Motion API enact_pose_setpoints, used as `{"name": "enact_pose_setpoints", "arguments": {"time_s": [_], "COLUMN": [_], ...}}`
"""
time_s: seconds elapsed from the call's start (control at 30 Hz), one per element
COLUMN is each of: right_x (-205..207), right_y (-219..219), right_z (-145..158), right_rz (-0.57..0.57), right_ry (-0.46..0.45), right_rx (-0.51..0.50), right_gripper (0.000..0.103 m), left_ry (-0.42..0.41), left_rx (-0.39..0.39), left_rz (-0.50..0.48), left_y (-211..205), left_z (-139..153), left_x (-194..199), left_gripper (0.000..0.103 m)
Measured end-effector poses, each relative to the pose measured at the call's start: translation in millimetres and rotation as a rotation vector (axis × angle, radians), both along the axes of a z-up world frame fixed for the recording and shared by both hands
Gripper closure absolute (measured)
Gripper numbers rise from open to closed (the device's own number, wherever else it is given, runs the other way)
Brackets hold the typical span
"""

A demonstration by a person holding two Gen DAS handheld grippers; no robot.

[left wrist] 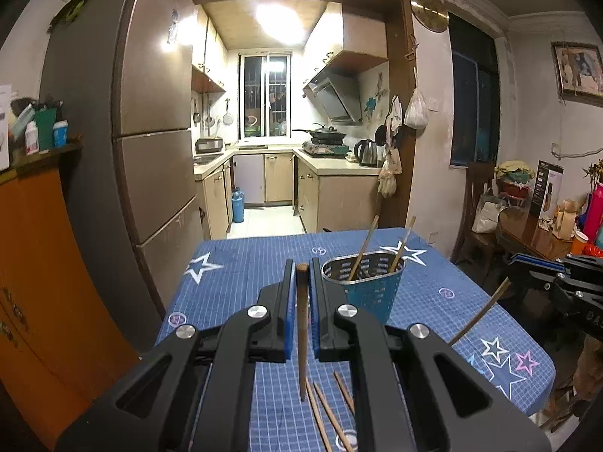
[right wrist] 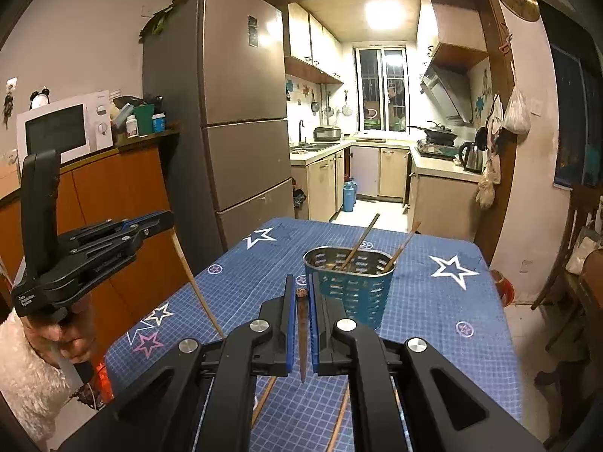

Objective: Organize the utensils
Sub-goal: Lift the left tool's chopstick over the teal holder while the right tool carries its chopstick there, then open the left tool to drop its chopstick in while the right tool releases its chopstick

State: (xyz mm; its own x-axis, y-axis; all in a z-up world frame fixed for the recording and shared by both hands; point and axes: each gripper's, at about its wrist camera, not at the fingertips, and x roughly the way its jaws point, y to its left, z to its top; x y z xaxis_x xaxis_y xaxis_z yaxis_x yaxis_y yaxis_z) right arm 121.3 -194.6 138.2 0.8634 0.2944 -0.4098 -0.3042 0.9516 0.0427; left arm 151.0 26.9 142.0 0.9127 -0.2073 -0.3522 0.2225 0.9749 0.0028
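Tablecloth (left wrist: 241, 263); both chopsticks (left wrist: 301, 331) upright, tips down.

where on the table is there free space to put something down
Bare cloth lies left of the utensil holder around the white star, and right of it by the other star. It is crowded at the near edge, where loose chopsticks lie under the grippers.

Both wrist views look forward along their own jaws, low and close over the blue starred worktop (left wrist: 241, 286), facing the kitchen doorway. The left view sits nearer the fridge (left wrist: 150, 150); the right view sits further right. Both share the utensil holder (left wrist: 367, 290).
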Motion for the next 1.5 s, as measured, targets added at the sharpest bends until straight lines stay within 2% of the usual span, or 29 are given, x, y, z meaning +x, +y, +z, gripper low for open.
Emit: {"name": "enact_pose_setpoints", "arguments": {"time_s": [0.33,0.5,0.77,0.9,1.13,1.37,1.4,1.43,1.5], "right_x": [21.8,54.4,110.8,144.0,192.1,220.5,220.2,219.2,211.3], "right_y": [-14.2,-23.9,-43.6,-47.2,-56.5,-57.3,-56.9,-58.6,-67.7], "right_z": [50.8,83.7,112.5,101.4,53.9,6.7,3.1,2.2,8.2], "right_rz": [-0.048,-0.101,-0.146,-0.171,-0.222,-0.239,-0.247,-0.259,-0.281], "right_ry": [-0.063,-0.104,-0.16,-0.157,-0.104,-0.014,-0.008,-0.011,-0.048], "right_rx": [-0.026,-0.015,0.059,0.078,0.1,0.105,0.1,0.105,0.129], "right_gripper": [0.095,0.095,0.095,0.095,0.095,0.093,0.091,0.084,0.079], "left_ry": [-0.04,-0.054,-0.148,-0.151,-0.063,0.021,0.036,0.043,0.015], "left_rx": [0.0,-0.059,-0.072,-0.061,-0.048,-0.051,-0.049,-0.051,-0.08], "left_rz": [-0.037,-0.055,-0.065,-0.054,-0.025,0.04,0.051,0.071,0.099], "left_y": [-31.5,-44.6,-72.0,-82.2,-84.0,-75.5,-73.1,-69.1,-59.0], "left_z": [37.6,62.4,86.9,76.7,26.3,-11.0,-12.4,-12.6,-3.7], "left_x": [31.9,59.2,98.2,121.7,163.1,185.0,187.5,188.0,183.1], "left_gripper": [0.098,0.098,0.098,0.098,0.098,0.096,0.089,0.076,0.062]}}
